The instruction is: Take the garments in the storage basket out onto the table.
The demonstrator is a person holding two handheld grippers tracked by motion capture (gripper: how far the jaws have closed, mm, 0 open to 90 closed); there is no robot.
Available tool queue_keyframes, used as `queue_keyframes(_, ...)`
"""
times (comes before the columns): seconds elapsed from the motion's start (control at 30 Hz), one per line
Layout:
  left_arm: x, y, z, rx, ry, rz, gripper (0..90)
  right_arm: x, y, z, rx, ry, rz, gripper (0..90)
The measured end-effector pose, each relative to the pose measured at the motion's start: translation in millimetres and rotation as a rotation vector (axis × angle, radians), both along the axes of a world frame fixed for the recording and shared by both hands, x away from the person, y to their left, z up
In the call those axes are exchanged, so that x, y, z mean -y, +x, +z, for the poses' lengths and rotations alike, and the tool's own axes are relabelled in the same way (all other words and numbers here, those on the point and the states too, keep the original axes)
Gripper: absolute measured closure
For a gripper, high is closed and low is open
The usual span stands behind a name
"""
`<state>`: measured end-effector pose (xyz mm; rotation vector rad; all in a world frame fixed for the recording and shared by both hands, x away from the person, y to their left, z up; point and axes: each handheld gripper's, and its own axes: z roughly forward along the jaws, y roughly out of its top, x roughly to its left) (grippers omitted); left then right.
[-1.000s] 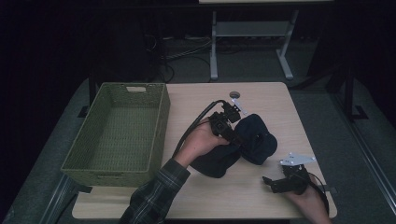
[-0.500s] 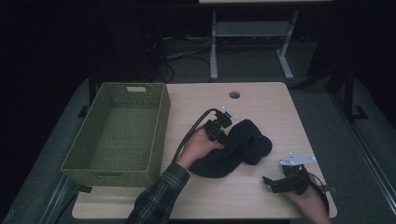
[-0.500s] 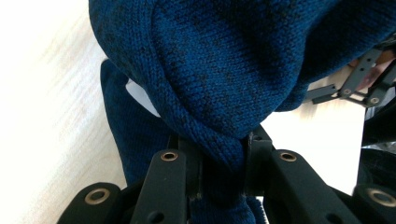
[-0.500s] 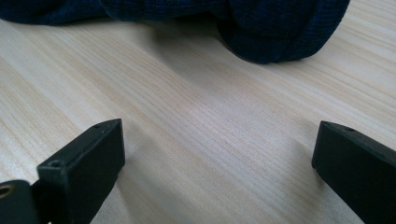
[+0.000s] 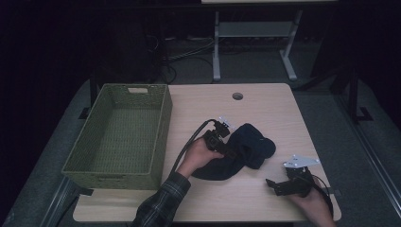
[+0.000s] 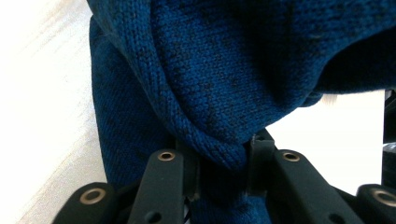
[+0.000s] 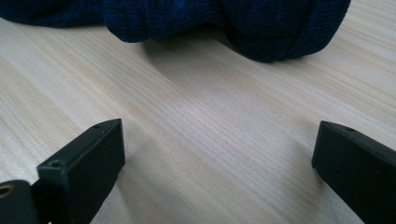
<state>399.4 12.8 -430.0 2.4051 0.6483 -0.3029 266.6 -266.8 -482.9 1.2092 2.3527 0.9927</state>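
- The dark blue knitted garment (image 5: 239, 151) is ribbed, soft and bunched into folds, not laid flat.
- It lies on the pale wooden worktop (image 5: 265, 109), right of centre. Its long axis runs from near-left to far-right, the rounded bulge at the far-right end.
- The left hand-held gripper (image 6: 219, 161) is clenched on a fold of the knit; its jaws have just eased slightly apart with the fabric between them.
- The right hand-held gripper (image 7: 217, 154) is released, jaws wide above bare wood near the garment.
- The green woven basket (image 5: 158, 137) stands on the left with nothing inside.
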Motion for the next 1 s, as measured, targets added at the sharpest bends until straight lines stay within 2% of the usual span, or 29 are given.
queue_keyframes(0.1, -2.0, -3.0, 6.2, 0.021, -0.003, 0.004, 62.6, 0.0, 0.0, 0.0, -0.001, 0.000, 0.000, 2.2)
queue_keyframes(0.17, -4.2, -5.6, 12.3, 0.045, -0.010, 0.011, 54.6, 0.0, 0.0, 0.0, -0.001, 0.000, 0.001, 2.2)
queue_keyframes(0.3, -11.3, -11.8, 27.7, 0.108, -0.034, 0.030, 44.4, -0.1, -0.1, 0.1, -0.001, 0.002, 0.001, 2.2)
queue_keyframes(0.5, -26.6, -25.3, 52.4, 0.166, -0.064, 0.053, 42.8, 0.0, 0.0, 0.0, 0.000, 0.000, 0.001, 2.2)
queue_keyframes(0.63, -37.3, -38.8, 65.8, 0.200, -0.060, 0.065, 46.1, -0.1, -0.2, 0.1, -0.001, 0.002, 0.001, 2.2)
queue_keyframes(0.7, -43.1, -45.6, 70.5, 0.210, -0.060, 0.068, 51.0, -0.1, -0.1, 0.1, -0.001, 0.001, 0.001, 2.2)
queue_keyframes(0.83, -48.9, -54.4, 71.4, 0.201, -0.061, 0.058, 64.6, -0.1, -0.2, 0.1, -0.001, 0.002, 0.001, 2.2)
queue_keyframes(1.0, -49.5, -64.6, 60.1, 0.167, -0.040, 0.018, 81.2, -0.1, -0.2, 0.2, -0.002, 0.002, 0.001, 2.2)
